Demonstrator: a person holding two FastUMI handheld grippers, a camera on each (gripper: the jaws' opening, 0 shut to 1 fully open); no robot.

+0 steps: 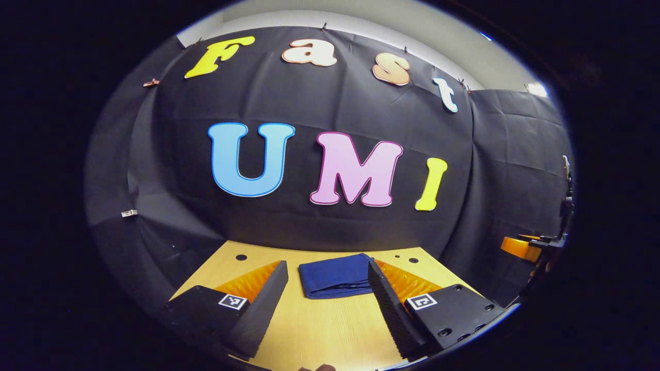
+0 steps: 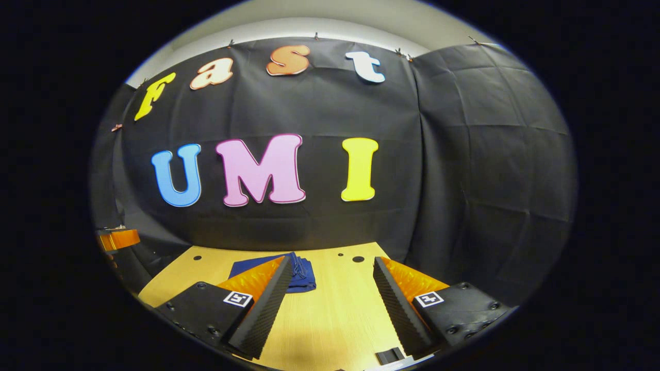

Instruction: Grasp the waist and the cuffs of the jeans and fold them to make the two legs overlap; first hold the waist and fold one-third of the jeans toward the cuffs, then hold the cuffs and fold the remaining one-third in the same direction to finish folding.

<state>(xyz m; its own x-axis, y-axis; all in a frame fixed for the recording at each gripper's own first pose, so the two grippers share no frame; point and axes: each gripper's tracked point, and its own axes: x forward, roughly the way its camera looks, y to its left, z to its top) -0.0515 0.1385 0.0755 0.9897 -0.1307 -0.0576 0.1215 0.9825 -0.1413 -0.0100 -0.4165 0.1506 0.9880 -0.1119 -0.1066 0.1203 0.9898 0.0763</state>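
Note:
The dark blue jeans (image 1: 336,275) lie folded into a compact stack on the wooden table (image 1: 319,330), toward its far edge. In the left gripper view my left gripper (image 1: 326,273) is open, held above the table, and the folded jeans show in the gap beyond its fingertips, untouched. In the right gripper view my right gripper (image 2: 331,269) is open and holds nothing. There the jeans (image 2: 304,273) lie to the left, partly hidden behind the left finger (image 2: 260,309).
The black cloth wall rises right behind the table's far edge. Small dark holes (image 2: 358,259) dot the tabletop near the back. The other gripper (image 1: 536,246) shows at the far right edge of the left gripper view. Bare wood (image 2: 330,319) lies in front of both grippers.

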